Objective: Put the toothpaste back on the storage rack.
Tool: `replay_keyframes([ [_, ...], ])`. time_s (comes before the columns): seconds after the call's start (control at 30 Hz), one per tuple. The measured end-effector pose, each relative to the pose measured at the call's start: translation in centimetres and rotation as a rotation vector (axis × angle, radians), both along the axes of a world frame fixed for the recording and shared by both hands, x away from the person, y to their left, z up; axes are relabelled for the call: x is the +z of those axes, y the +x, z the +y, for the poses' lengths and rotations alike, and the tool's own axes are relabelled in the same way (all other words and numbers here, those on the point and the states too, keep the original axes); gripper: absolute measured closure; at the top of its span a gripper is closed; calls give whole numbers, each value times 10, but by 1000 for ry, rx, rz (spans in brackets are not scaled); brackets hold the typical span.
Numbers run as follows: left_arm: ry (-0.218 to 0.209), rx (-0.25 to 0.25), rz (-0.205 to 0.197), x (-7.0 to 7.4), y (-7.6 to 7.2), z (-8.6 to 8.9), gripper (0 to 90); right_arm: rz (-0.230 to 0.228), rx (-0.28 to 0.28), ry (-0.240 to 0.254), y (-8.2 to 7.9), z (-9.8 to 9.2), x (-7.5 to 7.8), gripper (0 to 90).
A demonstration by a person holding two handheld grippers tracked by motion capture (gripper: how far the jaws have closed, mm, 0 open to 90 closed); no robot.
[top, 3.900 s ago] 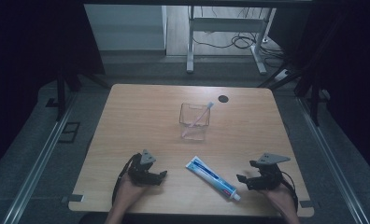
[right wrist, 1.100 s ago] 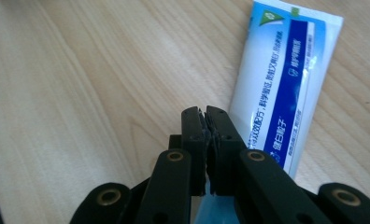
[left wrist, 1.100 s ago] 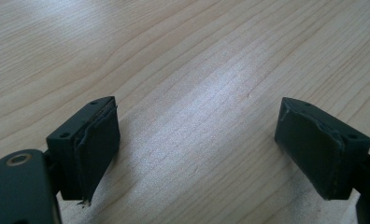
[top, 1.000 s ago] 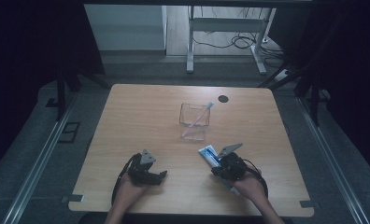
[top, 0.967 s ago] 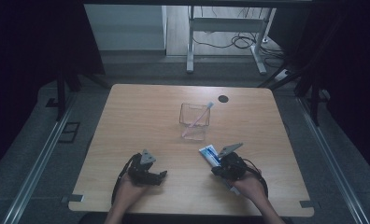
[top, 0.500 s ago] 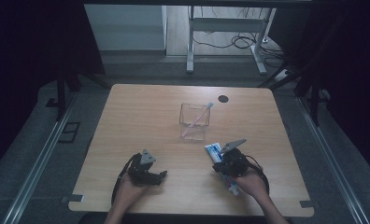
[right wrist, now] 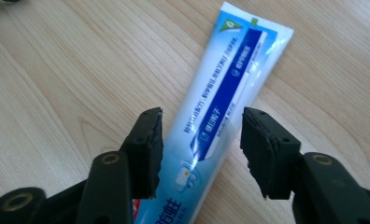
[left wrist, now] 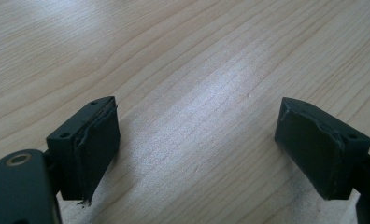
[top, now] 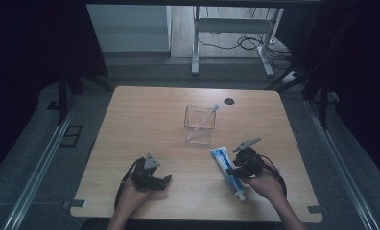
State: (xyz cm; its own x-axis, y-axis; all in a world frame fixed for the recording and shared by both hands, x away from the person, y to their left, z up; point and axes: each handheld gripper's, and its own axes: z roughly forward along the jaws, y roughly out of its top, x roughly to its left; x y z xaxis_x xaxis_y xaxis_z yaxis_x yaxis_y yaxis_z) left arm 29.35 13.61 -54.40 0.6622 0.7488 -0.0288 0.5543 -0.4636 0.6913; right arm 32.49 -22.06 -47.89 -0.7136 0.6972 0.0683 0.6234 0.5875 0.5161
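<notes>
A blue and white toothpaste tube (top: pixel 224 164) (right wrist: pixel 230 84) lies flat on the wooden table (top: pixel 145 120), its cap end toward the front edge. My right gripper (top: pixel 230 170) (right wrist: pixel 202 140) hovers just over its middle. Its jaws have just been opening and now straddle the tube, with a gap on each side and the pads (right wrist: pixel 151 140) off it. My left gripper (top: pixel 166 180) (left wrist: pixel 197 144) rests low at the front left, open, with bare wood between its pads (left wrist: pixel 99 140).
A clear square box (top: pixel 199 125) stands mid-table behind the tube, with a pink and white toothbrush (top: pixel 206 120) leaning in it. A small black round spot (top: pixel 229 101) sits near the far edge. Dark floor and metal rails flank the table.
The right jaws, shut on the tube a second ago, have opened off it and the right hand has risen slightly. The tube now lies flat. The left gripper has not moved.
</notes>
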Motion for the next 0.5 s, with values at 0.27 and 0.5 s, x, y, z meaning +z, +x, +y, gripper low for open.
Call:
replay_keyframes([
  [0.27,1,0,0,0,0,0,142,59,-21,-30,9,3,-6,437],
  [0.5,0,1,0,0,0,0,142,109,-14,-78,15,13,-16,426],
])
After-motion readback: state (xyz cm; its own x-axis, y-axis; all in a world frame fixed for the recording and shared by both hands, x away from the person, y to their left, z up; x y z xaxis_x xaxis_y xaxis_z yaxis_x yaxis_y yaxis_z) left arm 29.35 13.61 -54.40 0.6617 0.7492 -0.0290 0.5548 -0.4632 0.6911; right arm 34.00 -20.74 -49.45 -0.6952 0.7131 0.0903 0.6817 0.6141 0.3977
